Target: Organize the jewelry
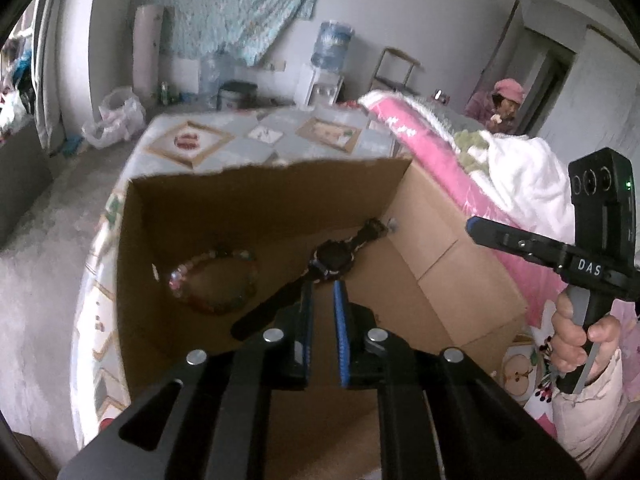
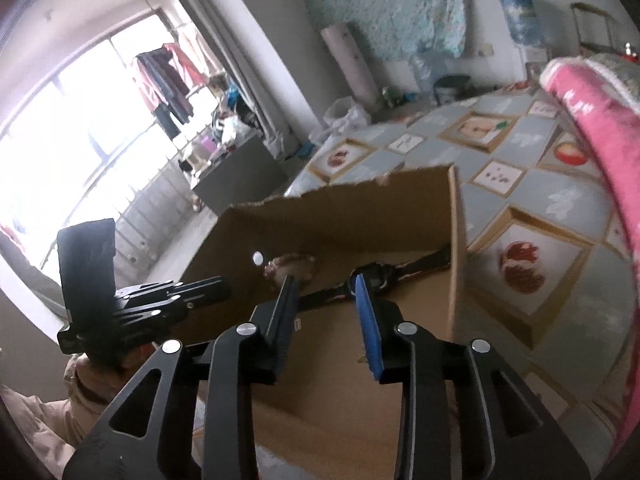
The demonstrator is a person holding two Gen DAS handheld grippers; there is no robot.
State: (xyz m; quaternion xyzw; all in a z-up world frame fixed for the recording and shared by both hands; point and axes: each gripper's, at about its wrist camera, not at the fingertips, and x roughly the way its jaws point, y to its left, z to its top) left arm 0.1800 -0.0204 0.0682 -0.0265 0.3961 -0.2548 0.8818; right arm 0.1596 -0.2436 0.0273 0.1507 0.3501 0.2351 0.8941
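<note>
Left wrist view is showing the watch lying on the floor of the cardboard box, beside the bead bracelet. Your left gripper is hovering just above the strap, jaws open only a crack and holding nothing; your right gripper is standing wider, also empty. You are probably reaching in to pick; next you are needing wider jaws over the strap. The box is sitting on a patterned bedcover in a bedroom with a bright window.
</note>
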